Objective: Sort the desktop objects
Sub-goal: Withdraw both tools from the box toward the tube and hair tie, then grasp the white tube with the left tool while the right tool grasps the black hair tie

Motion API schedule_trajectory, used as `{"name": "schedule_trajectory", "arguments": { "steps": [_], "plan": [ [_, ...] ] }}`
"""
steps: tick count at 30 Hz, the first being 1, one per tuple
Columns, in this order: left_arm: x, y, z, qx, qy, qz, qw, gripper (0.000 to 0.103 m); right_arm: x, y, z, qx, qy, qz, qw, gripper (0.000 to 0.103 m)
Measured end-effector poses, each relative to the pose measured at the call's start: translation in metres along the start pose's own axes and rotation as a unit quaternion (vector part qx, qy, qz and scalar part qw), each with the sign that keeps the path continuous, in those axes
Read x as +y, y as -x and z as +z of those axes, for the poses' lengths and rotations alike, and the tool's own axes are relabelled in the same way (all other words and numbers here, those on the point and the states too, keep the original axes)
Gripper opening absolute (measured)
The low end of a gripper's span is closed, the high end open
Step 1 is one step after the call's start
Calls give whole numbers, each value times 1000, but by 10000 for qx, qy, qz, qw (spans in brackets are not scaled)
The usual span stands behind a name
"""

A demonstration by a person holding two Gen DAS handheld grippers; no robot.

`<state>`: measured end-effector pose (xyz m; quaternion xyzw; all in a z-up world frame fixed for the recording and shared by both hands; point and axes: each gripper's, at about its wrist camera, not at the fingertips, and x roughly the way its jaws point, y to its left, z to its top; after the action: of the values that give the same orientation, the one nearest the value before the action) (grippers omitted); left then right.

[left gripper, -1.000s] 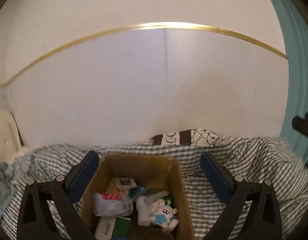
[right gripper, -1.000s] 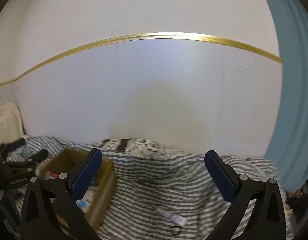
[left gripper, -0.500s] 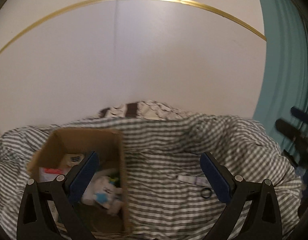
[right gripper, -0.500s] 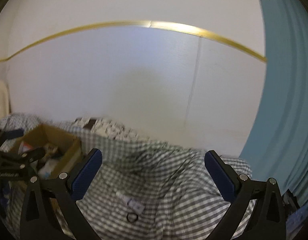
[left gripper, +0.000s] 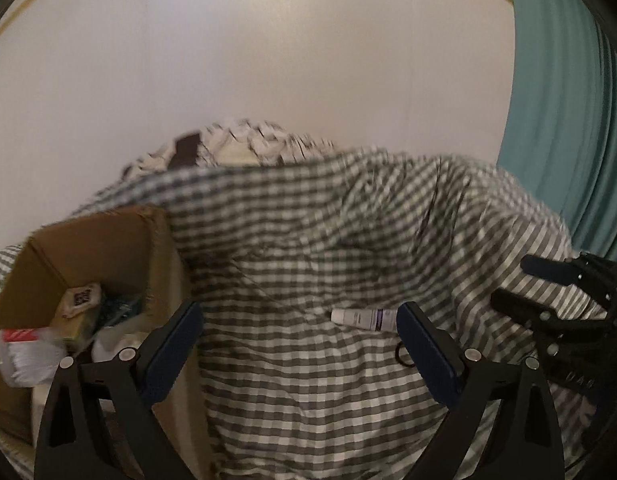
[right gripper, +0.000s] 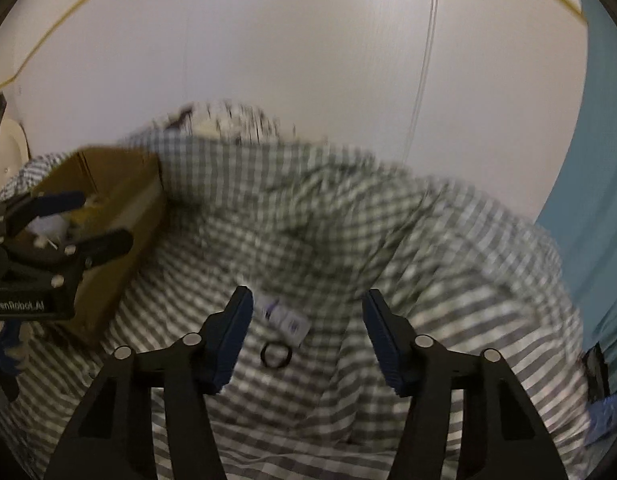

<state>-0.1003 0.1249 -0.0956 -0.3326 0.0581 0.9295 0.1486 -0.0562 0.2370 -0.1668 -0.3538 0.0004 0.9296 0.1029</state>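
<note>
A white tube with a purple label lies on the checked cloth, and a small black ring lies just in front of it. My right gripper hangs over both; its jaws are closing and touch neither. The left wrist view shows the same tube, the ring half hidden by a finger, and the right gripper at the right edge. My left gripper is open and empty between the tube and a cardboard box that holds several items. It also appears in front of the box as the left gripper.
Rumpled grey-and-white checked bedding covers the whole surface. A patterned pillow rests against the white wall behind. A teal curtain hangs at the right. A clear cup with a red label lies in the box.
Both grippers have come down toward the bedding. The left view has swung right, from over the box to the tube. The right jaws have narrowed around the tube and ring.
</note>
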Motion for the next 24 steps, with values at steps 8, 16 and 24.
{"name": "schedule_trajectory", "arguments": {
  "steps": [8, 16, 24],
  "plan": [
    [-20, -68, -11, 547, -727, -131, 9958, 89, -4, -67, -29, 1048, -460, 270, 9931, 45],
    [-32, -139, -20, 1036, -1304, -371, 9853, 89, -1, -117, -48, 1735, -584, 426, 9822, 33],
    [-64, -177, -26, 841, -2254, -451, 9696, 89, -8, -152, -59, 2172, -818, 612, 9708, 27]
  ]
}}
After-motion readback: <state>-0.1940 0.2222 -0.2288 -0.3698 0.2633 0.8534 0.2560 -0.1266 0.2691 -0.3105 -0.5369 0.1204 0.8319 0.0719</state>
